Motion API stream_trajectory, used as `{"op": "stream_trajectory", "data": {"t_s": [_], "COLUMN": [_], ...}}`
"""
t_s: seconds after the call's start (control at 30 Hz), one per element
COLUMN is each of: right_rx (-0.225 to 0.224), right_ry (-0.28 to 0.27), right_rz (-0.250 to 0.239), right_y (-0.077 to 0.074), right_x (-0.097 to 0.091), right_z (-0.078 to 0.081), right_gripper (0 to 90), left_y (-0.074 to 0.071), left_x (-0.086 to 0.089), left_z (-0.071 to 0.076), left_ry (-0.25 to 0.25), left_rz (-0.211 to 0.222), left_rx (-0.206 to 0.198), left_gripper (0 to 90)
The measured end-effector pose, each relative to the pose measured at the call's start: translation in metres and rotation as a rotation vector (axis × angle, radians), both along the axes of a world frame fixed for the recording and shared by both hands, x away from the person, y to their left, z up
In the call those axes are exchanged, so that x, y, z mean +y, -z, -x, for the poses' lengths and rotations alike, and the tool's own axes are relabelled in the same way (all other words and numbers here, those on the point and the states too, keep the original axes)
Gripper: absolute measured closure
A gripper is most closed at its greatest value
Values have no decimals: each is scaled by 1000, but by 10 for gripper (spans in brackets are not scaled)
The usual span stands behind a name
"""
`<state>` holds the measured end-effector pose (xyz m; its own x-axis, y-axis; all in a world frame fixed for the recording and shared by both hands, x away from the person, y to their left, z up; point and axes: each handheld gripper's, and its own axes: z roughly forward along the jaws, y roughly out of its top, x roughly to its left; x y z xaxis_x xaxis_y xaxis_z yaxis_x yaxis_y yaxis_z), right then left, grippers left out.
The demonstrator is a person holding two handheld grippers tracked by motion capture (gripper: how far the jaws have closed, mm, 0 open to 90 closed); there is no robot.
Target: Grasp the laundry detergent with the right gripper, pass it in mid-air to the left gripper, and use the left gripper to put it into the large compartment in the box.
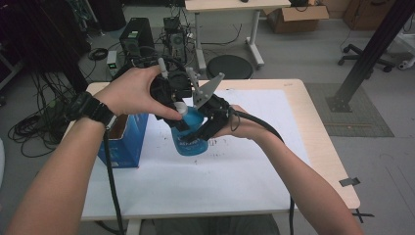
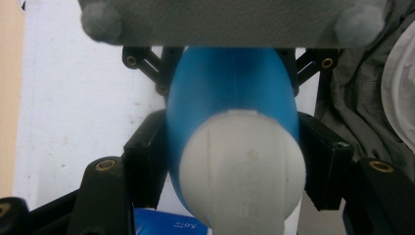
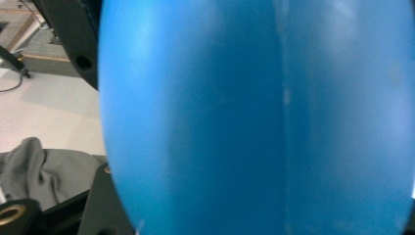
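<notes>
- Tabletop (image 1: pixel 244 186): white sheet, below both grippers.
- Box (image 1: pixel 128 142): blue, beside the left gripper.
- Bottle (image 1: pixel 192 134): blue, white cap, held above the tabletop.
- Left gripper (image 1: pixel 172 100): clamped on the bottle.
- Right gripper (image 1: pixel 208 122): against the bottle; grip unclear.

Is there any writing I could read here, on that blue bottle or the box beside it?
Blue plastic bottle with a white cap: pale print low on its body, too small and blurred to read.
Blue cardboard box on the table: white markings on its side, too small to read.
Blue box edge in the left gripper view: tiny blurred print, not legible.
No other text shows.
</notes>
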<state>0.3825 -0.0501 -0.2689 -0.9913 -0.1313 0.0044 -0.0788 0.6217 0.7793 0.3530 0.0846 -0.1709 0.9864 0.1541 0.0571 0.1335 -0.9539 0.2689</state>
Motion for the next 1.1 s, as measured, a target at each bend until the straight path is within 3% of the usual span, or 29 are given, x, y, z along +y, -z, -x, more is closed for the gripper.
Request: {"op": "stream_trajectory", "data": {"t_s": [0.07,0.17,0.2,0.23,0.27,0.37,0.4,0.5,0.57,0.6,0.63,0.67,0.7,0.83,0.87,0.9,0.93,1.0,1.07,1.1], "right_rx": [1,21,21,11,17,14,31,15,-5,-5,-7,-7,-11,-12,-12,-9,-10,-2,-2,-4], "right_ry": [-4,3,3,25,26,43,45,47,71,71,78,78,81,90,90,103,108,115,120,146], "right_rz": [-2,-20,-20,-24,-26,-32,-12,35,144,144,210,210,276,378,378,452,470,518,541,581], "right_y": [0,0,0,1,2,2,3,4,9,9,11,11,14,17,17,19,19,21,21,21], "right_x": [0,-1,-1,-5,-7,-15,-25,-34,-51,-51,-62,-62,-73,-91,-91,-102,-106,-116,-121,-131], "right_z": [0,0,0,-1,-2,-3,-7,-8,-12,-12,-14,-14,-16,-19,-19,-20,-20,-22,-22,-25], "right_gripper": [403,180,180,70,43,24,18,29,44,44,49,49,57,63,63,65,66,68,69,68], "left_y": [-1,-3,-3,-7,-9,-16,-23,-30,-42,-42,-50,-50,-58,-71,-71,-77,-77,-83,-85,-88], "left_x": [-1,0,0,3,5,9,14,20,30,30,36,36,43,56,56,64,64,77,82,89], "left_z": [0,0,0,-1,-1,-2,-2,-3,-6,-6,-8,-8,-10,-16,-16,-19,-19,-22,-23,-25], "left_ry": [6,-4,-4,-13,-20,-48,-75,-109,-197,-197,-269,-269,-348,-506,-506,-598,-598,-732,-758,-802], "left_rz": [-1,-15,-15,-24,-25,-19,-19,-23,-26,-26,-29,-29,-41,-36,-36,-25,-25,17,26,35], "left_rx": [-3,7,7,13,15,19,18,23,33,33,26,26,17,-16,-16,-22,-22,-34,-40,-41], "left_gripper": [379,380,379,380,379,379,379,379,380,379,379,379,379,379,380,380,380,380,380,380]}}
